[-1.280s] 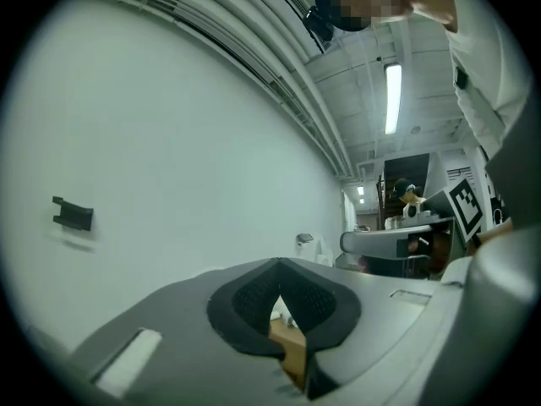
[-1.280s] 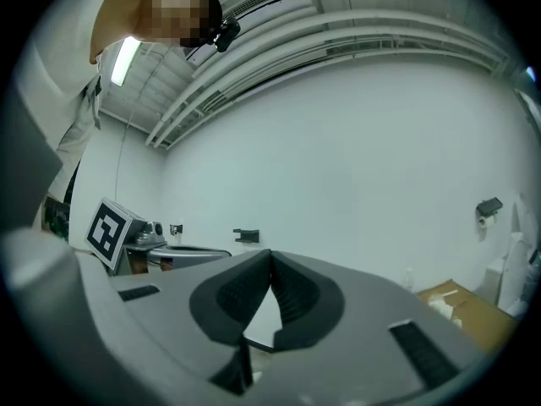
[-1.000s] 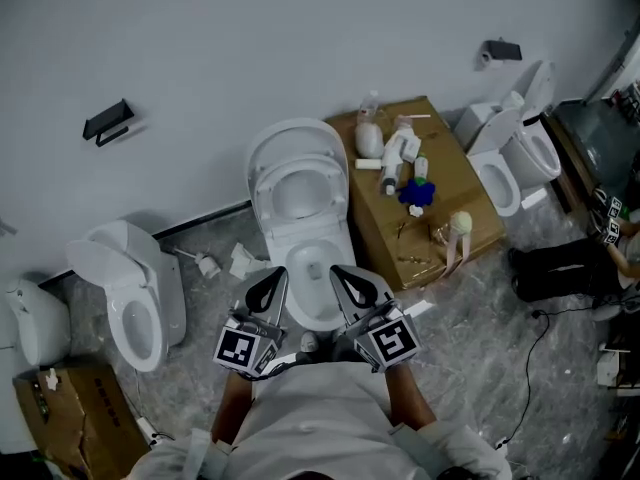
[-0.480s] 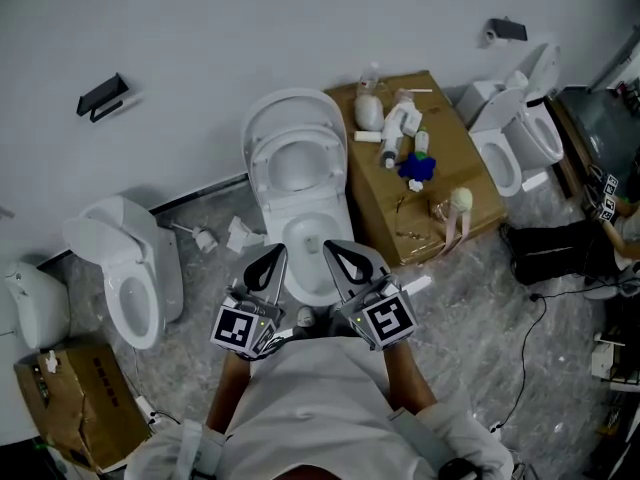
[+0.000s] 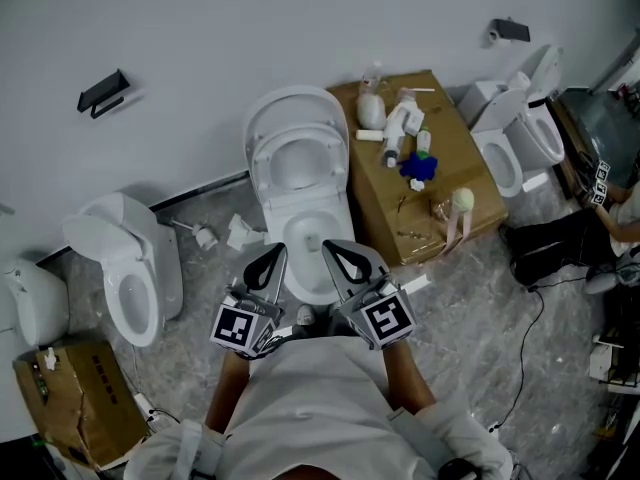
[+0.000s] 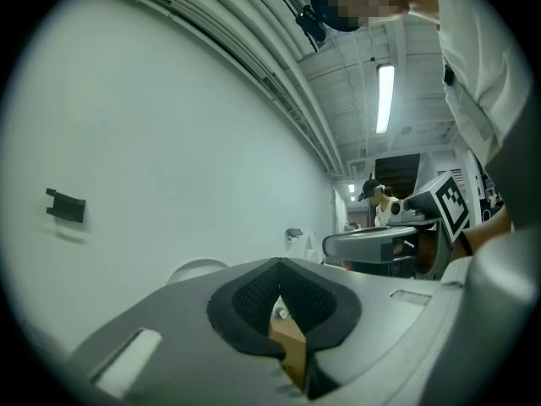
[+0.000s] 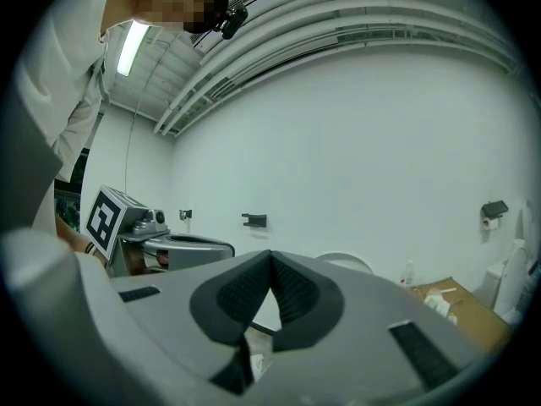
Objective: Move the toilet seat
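Observation:
A white toilet (image 5: 312,260) stands against the wall in the middle of the head view, its seat and lid (image 5: 296,158) raised upright. My left gripper (image 5: 272,254) and right gripper (image 5: 336,250) hover side by side over the front of the bowl, both shut with nothing in them. They point level at the wall. In the left gripper view the shut jaws (image 6: 280,266) sit below the rounded top of the lid (image 6: 196,269), with the right gripper (image 6: 380,244) beside them. The right gripper view shows its shut jaws (image 7: 270,257) and the lid's top (image 7: 342,262).
A cardboard box (image 5: 440,213) with bottles on it stands right of the toilet. More toilets stand at the left (image 5: 135,278) and right (image 5: 515,148). A small box (image 5: 70,408) lies at the lower left, a black bag (image 5: 560,253) and a cable on the right.
The head camera has shifted a little, so the toilet sits slightly higher in the picture. Both grippers have stayed shut and kept their place over the bowl.

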{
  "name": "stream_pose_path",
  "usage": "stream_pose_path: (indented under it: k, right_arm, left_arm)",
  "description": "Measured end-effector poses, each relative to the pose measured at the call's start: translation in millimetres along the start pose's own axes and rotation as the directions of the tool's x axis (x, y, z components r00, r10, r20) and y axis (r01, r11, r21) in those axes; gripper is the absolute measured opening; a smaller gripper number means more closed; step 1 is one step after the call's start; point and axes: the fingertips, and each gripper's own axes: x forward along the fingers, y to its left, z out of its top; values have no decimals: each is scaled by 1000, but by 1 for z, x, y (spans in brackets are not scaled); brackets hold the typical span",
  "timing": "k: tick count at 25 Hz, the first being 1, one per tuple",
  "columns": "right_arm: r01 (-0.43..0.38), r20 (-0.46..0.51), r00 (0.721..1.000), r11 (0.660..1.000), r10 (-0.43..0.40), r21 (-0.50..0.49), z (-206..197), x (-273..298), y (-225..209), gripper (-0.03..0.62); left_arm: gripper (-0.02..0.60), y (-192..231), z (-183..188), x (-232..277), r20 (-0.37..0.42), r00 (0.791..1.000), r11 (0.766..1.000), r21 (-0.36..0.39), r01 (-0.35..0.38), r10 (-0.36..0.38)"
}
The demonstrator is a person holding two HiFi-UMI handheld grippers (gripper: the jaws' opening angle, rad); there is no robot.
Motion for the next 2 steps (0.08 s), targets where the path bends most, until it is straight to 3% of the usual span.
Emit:
stream_pose_path:
  k: [2]
  right_arm:
    - [2, -1, 1000, 1000, -2, -4, -1, 0, -1, 0]
  left_arm:
    - [0, 0, -1, 1, -5, 1000, 1000, -9, -4, 4]
